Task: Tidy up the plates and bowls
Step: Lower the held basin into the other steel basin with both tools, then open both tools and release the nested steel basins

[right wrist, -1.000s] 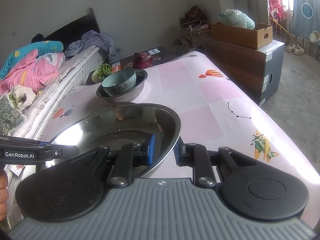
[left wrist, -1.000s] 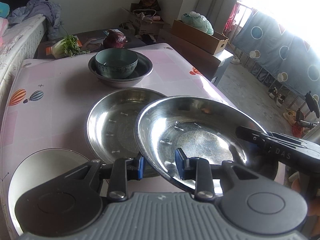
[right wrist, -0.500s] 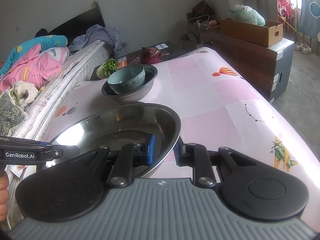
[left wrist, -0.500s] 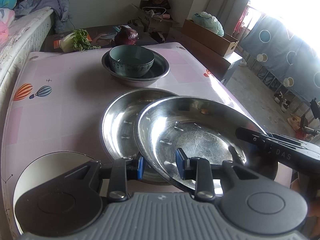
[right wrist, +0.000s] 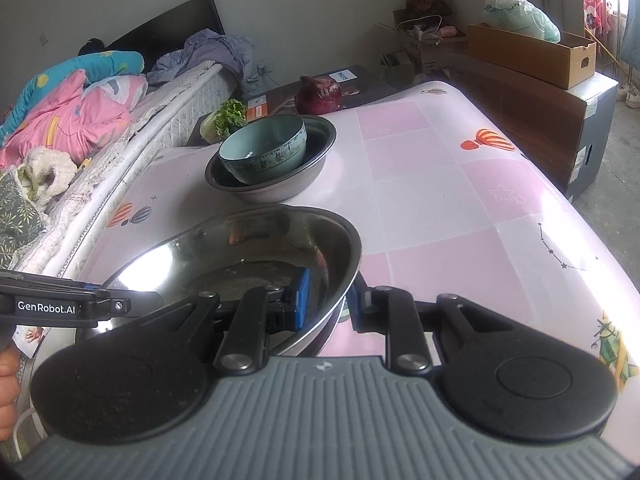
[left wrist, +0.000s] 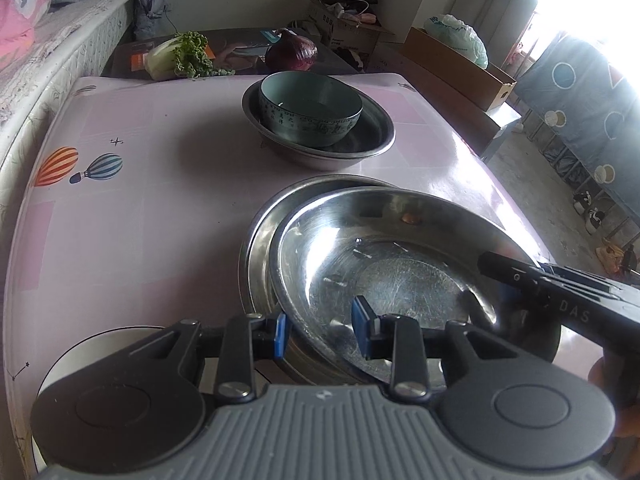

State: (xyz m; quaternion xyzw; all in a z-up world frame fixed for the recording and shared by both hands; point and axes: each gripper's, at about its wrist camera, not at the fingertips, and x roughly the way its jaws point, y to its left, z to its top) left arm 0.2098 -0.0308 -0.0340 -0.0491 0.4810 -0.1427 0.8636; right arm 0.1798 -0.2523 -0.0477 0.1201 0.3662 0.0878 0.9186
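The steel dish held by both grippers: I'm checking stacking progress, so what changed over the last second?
The held steel dish has been carried leftward over the second steel dish on the table, covering nearly all of it, only a left crescent showing. Both the left gripper and right gripper stay clamped on its rim. The green bowl stays in its far dish.

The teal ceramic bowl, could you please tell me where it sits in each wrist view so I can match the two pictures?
Left wrist view: the teal ceramic bowl sits upper centre, nested in a steel basin on the pink table.
Right wrist view: the bowl sits left of centre, upper half, in the same basin.
Shared landmark: the red cabbage lies just behind it.
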